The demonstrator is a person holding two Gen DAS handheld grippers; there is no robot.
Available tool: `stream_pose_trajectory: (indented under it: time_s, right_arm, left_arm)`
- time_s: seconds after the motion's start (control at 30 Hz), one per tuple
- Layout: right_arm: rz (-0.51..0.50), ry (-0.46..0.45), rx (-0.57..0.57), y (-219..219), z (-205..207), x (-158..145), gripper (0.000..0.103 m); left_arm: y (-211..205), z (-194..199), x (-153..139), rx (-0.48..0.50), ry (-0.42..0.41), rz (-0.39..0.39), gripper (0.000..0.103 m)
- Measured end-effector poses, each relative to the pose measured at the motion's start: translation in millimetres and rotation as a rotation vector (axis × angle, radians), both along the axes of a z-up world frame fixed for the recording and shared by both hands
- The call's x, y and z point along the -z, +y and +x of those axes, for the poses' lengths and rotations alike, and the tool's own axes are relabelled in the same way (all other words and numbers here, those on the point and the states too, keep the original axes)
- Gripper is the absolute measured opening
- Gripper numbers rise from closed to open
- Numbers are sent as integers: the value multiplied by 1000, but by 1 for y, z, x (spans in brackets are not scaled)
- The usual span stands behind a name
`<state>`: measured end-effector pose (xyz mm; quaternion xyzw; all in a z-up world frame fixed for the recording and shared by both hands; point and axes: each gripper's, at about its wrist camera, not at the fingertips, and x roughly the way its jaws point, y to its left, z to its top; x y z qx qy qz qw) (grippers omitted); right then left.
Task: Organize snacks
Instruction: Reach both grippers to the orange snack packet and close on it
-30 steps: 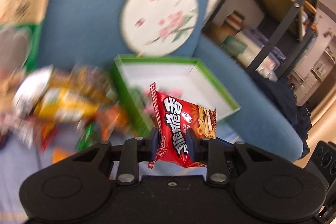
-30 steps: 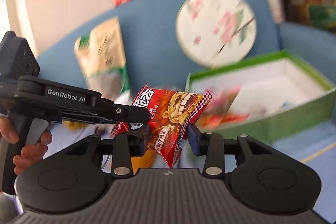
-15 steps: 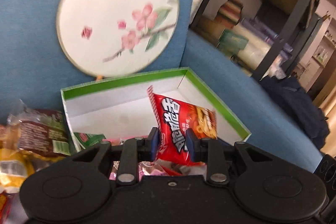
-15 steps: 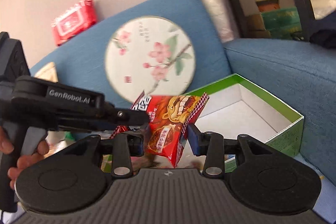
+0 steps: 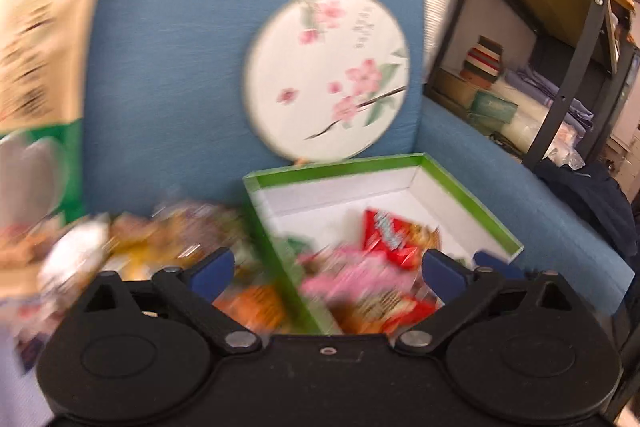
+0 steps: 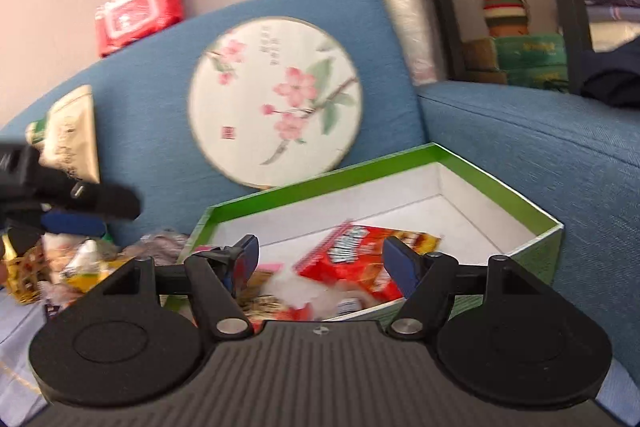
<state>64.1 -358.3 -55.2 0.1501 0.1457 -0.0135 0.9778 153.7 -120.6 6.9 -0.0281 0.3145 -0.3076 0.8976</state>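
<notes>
Red snack packet [image 6: 356, 259] lying flat inside green box [image 6: 472, 167], among other blurred wrappers at the near end. Box on blue sofa [image 6: 540, 147], round floral fan [image 6: 276, 101] propped just behind. Loose snack pile [image 5: 160, 231] left of box. Right gripper [image 6: 320, 263] spread wide, empty, above packet. Left gripper [image 5: 328, 273] likewise spread, holding nothing.

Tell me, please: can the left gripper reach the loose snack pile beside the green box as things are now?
Probably yes. The left gripper has its jaws open and empty, and the snack pile lies just ahead on the seat, left of the green box, with nothing visible between them.
</notes>
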Motion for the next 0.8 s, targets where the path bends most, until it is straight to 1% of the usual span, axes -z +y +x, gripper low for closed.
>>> stream_pose_trajectory:
  time_s: [0.1,0.23,0.27,0.37,0.47,0.53,0.73,0.8]
  right_arm:
    - [17,-26,-71,16,-17,-9,103]
    - [53,-8,-213,43,-30,-14,103]
    - [51,3,-254,52,-30,-13,103]
    - [-2,59,-377,83,-26,-6,103]
    - [-43,122,-484,112,-18,5,103]
    - [-62,153,-520,127,-12,11,103]
    - [-52,223,-582,150,5,22,103]
    - [-75,235,-588,155,9,25,103]
  left_arm:
    - [43,-13,9,-50,58,-5,103]
    - [92,-27,29,-126,150,-4,103]
    - [102,-29,33,-143,164,0,103]
    - [122,-33,45,-188,193,-1,103]
    - [133,-31,55,-197,231,-35,103]
    - [133,-27,61,-188,247,-43,103]
    - [127,-6,80,-130,313,-83,103]
    - [125,2,84,-116,341,-94,103]
